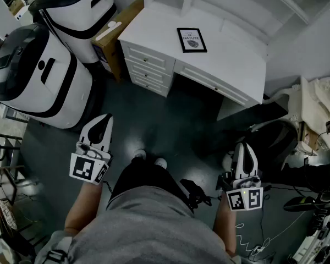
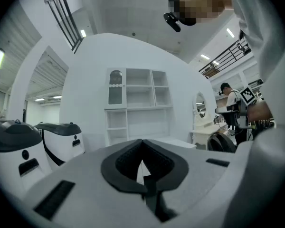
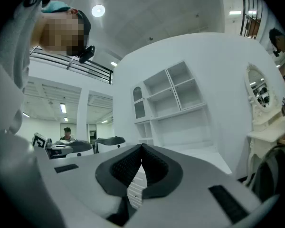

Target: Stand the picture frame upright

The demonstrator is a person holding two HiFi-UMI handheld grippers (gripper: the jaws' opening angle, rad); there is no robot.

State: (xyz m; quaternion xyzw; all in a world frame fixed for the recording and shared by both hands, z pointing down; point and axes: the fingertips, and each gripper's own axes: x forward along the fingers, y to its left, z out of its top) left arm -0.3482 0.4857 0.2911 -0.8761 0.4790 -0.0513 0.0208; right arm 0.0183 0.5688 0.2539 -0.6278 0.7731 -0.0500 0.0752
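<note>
A black picture frame (image 1: 191, 39) with a white print lies flat on the white desk (image 1: 236, 59), far ahead of me in the head view. My left gripper (image 1: 103, 119) is held low at my left side, well short of the desk, jaws shut with nothing between them. My right gripper (image 1: 244, 147) is at my right side, also shut and empty. In the left gripper view the closed jaw tips (image 2: 142, 141) point level toward the white desk and shelf unit (image 2: 138, 103). In the right gripper view the shut tips (image 3: 141, 148) face the same shelving (image 3: 171, 101). The frame is not seen in either gripper view.
Two large white-and-black machines (image 1: 36, 76) (image 1: 77, 10) stand left of the desk. A cardboard box (image 1: 118, 34) leans by the desk's drawers (image 1: 148, 65). A dark office chair (image 1: 275, 142) and cables (image 1: 313, 202) are at right. Dark floor (image 1: 165, 125) lies between me and the desk.
</note>
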